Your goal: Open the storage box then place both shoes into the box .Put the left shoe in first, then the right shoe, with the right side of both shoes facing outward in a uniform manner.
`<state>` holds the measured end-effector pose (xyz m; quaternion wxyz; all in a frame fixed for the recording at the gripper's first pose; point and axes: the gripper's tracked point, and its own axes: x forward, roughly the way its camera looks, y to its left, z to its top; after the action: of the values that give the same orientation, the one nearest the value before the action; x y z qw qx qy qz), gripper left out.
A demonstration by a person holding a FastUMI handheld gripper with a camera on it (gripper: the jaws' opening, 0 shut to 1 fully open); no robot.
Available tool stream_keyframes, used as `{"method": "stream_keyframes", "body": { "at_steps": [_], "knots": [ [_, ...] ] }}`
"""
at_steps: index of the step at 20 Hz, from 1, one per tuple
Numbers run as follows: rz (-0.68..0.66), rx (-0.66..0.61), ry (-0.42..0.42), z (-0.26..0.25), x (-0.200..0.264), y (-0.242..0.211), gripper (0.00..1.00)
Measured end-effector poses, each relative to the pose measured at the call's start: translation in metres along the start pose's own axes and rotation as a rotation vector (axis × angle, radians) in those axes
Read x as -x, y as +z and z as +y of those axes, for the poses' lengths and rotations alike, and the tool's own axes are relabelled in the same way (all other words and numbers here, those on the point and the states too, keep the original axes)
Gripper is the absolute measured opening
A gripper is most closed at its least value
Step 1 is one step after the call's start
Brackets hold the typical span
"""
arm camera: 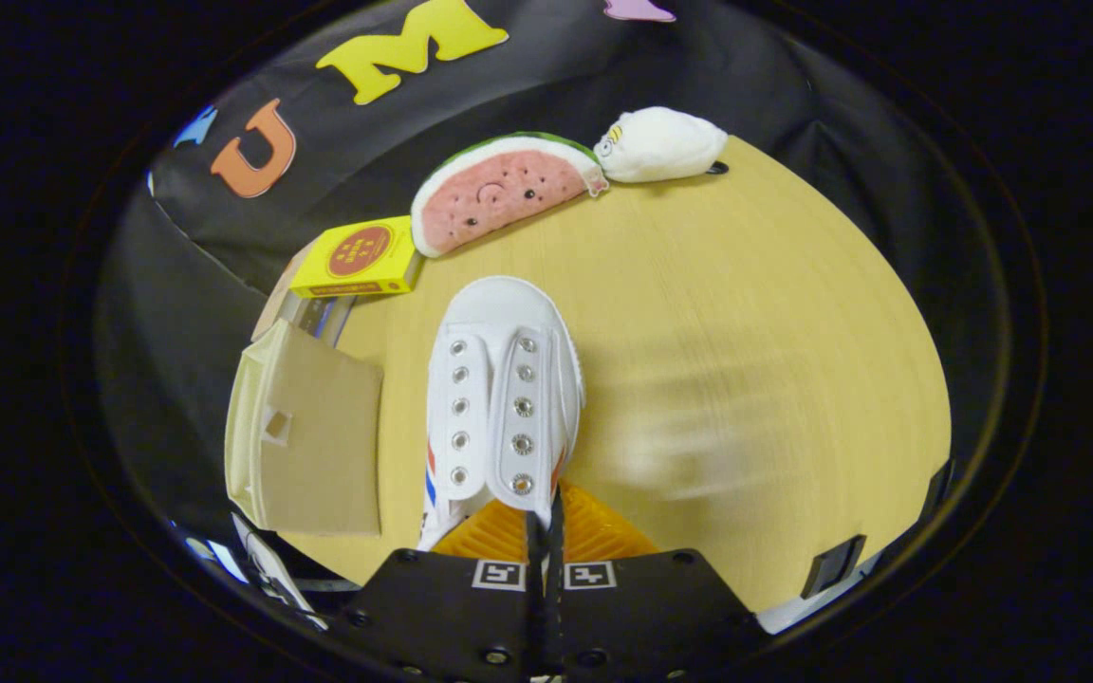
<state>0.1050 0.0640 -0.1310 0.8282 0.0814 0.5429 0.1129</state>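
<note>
A white canvas shoe (499, 398) with metal eyelets and red and blue side stripes hangs just ahead of my gripper (545, 531), toe pointing away. The two fingers are closed together on the shoe's rear upper edge, so the gripper is shut on the shoe. The shoe appears lifted above the wooden table (746, 313). To the left of the shoe stands the cardboard storage box (309, 436), its flap with a small square cut-out facing me. The table right of the shoe looks smeared by motion blur.
Beyond the shoe lie a yellow carton (359, 258), a plush watermelon slice (499, 190) and a white plush toy (660, 142) near the table's far edge. A dark clip (831, 564) sits at the table's near right edge.
</note>
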Motion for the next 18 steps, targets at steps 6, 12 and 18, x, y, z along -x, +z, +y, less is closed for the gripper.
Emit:
{"method": "stream_keyframes", "body": {
  "at_steps": [6, 12, 18],
  "knots": [
    [-0.006, 0.042, 0.001, 0.086, 0.036, -0.001, 0.0],
    [-0.013, 0.085, 0.049, 0.185, 0.06, 0.002, 0.0],
    [0.0, 0.154, 0.048, 0.268, 0.04, -0.01, 0.0]
  ]
}}
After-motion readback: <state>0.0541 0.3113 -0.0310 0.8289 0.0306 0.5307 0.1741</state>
